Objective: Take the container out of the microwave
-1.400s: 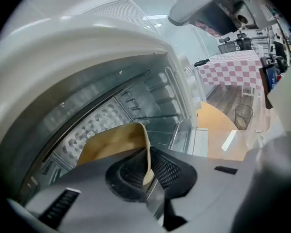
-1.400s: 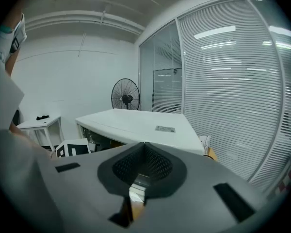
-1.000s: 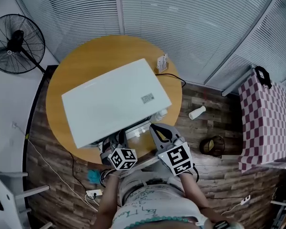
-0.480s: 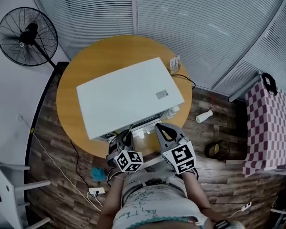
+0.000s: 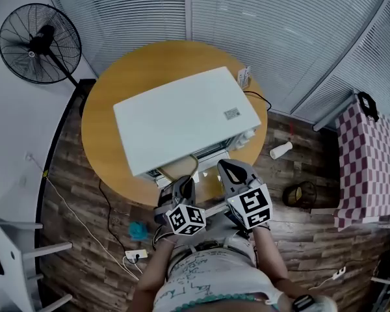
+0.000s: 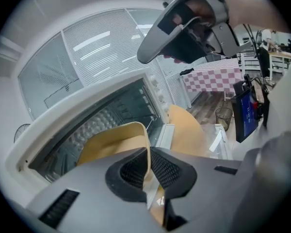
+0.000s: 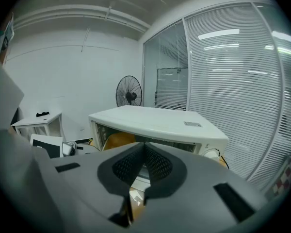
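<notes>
Pulled the tan container (image 6: 111, 140) partway out of the microwave's (image 5: 182, 119) open front toward the table's (image 5: 99, 130) near edge, left gripper (image 6: 149, 161) clenched on its rim. Alongside, right gripper (image 7: 144, 152) closed on nothing. Judged over halfway done: needs drawing clear of the opening.

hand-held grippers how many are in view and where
2. The left hand-held gripper is shut on the tan container at the open microwave; the right hand-held gripper, shut and empty, is beside it. None seems hidden.
</notes>
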`<action>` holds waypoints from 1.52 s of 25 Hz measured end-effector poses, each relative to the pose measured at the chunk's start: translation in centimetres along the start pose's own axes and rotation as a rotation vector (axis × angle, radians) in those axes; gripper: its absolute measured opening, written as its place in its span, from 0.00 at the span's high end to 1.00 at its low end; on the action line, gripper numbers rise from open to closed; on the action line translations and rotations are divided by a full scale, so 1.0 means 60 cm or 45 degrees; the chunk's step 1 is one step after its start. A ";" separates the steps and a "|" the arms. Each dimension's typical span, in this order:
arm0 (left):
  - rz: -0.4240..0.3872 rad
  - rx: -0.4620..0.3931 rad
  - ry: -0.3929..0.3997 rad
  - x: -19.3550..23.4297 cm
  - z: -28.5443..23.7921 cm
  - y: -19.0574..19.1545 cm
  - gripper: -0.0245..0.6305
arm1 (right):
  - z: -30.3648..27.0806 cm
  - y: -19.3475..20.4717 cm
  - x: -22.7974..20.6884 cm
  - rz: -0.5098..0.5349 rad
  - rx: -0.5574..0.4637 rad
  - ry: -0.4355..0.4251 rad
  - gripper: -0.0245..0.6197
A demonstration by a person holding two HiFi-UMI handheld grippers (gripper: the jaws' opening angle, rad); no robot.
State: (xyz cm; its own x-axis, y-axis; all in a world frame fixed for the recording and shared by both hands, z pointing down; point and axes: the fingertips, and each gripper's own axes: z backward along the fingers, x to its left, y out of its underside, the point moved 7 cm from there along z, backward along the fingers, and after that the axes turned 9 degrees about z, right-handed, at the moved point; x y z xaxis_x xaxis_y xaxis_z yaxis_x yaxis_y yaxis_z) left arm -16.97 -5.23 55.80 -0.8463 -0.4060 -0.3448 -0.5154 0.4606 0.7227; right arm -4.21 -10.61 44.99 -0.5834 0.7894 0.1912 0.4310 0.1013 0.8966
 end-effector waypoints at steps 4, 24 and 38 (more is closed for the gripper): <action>-0.001 -0.014 0.040 -0.010 0.013 0.007 0.92 | 0.006 0.006 0.012 -0.009 0.008 0.023 0.97; 0.123 0.114 -0.010 -0.086 0.006 -0.057 0.92 | 0.033 0.032 -0.062 0.026 -0.062 -0.142 0.97; 0.288 0.225 -0.188 -0.138 0.000 -0.092 0.92 | 0.046 0.044 -0.114 0.100 -0.119 -0.339 0.97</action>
State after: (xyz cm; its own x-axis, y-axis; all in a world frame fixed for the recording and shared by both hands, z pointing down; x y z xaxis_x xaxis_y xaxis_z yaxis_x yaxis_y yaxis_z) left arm -7.14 -4.43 54.68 -0.9459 -0.1647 -0.2796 -0.3162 0.6614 0.6801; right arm 2.79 -14.06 44.94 -0.3442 0.9249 0.1615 0.3953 -0.0132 0.9185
